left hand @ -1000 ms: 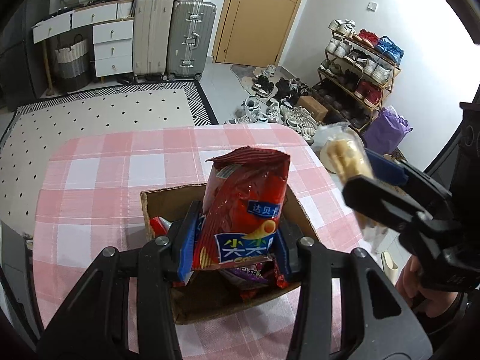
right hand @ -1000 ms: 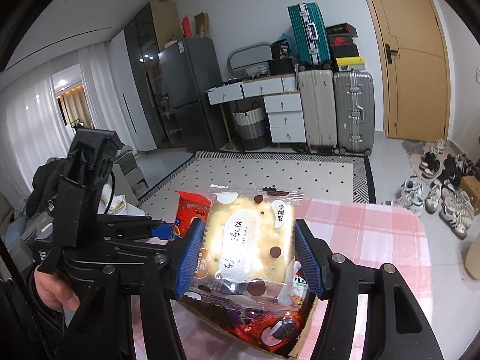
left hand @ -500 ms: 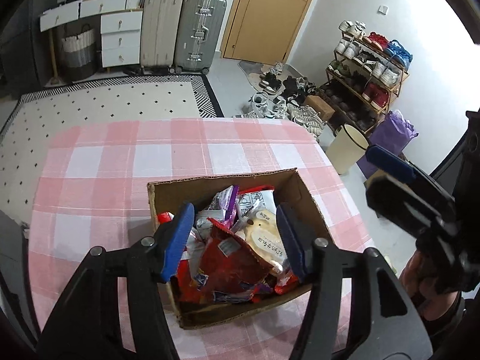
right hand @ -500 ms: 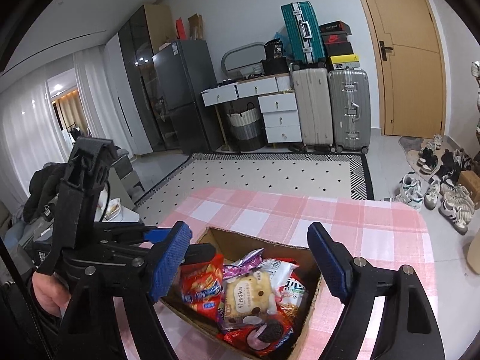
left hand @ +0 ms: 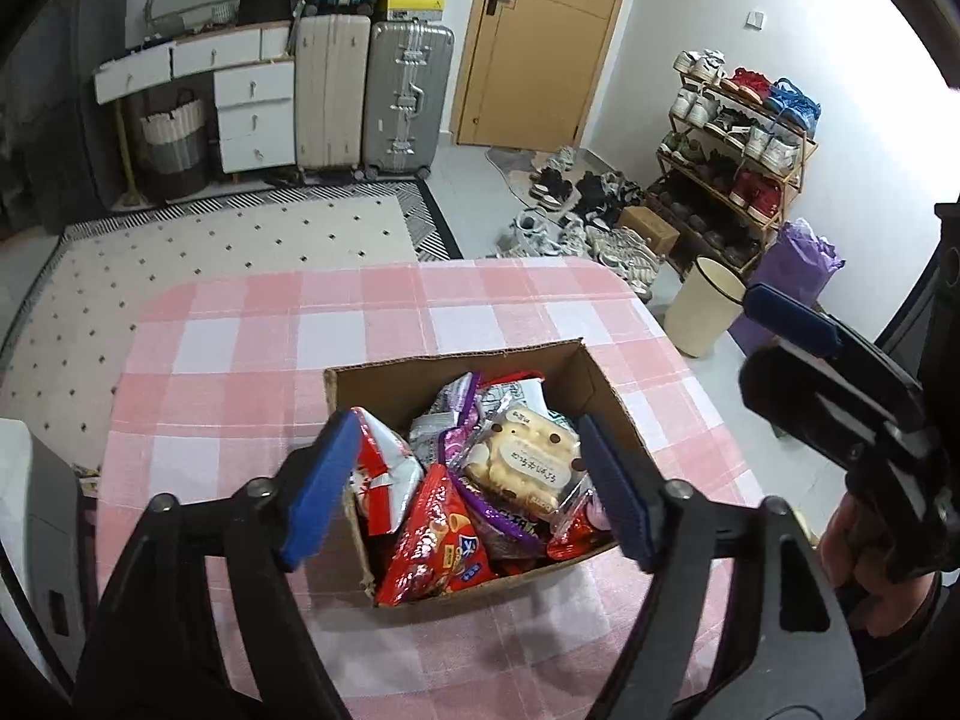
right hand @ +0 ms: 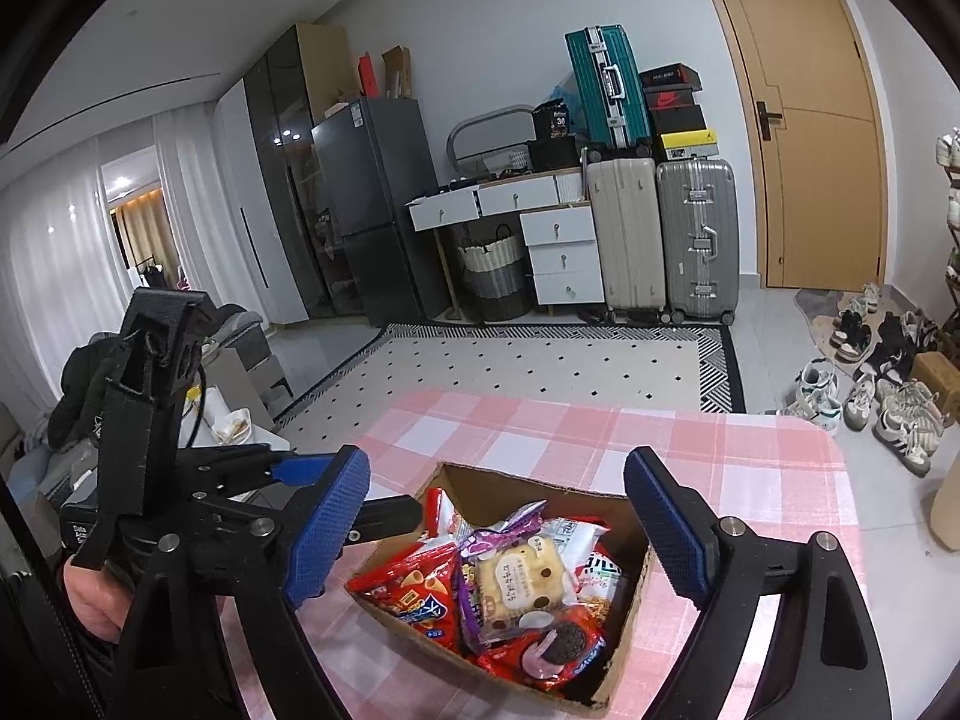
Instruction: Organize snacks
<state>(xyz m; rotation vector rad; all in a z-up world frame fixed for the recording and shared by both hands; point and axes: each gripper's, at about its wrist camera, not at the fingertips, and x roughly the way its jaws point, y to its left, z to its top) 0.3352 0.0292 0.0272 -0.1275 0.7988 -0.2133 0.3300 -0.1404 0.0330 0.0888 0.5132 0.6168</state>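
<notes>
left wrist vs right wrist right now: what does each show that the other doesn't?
Left wrist only: the shoe rack, a purple bag and a cream bin by the wall.

Right wrist only: the dark fridge, white curtains and an Oreo-print red packet at the box's near end.

Both: the cardboard box of snacks on the pink checked tablecloth, with the clear cake packet and red chip bag inside. The left claw and right claw are open and empty.
</notes>
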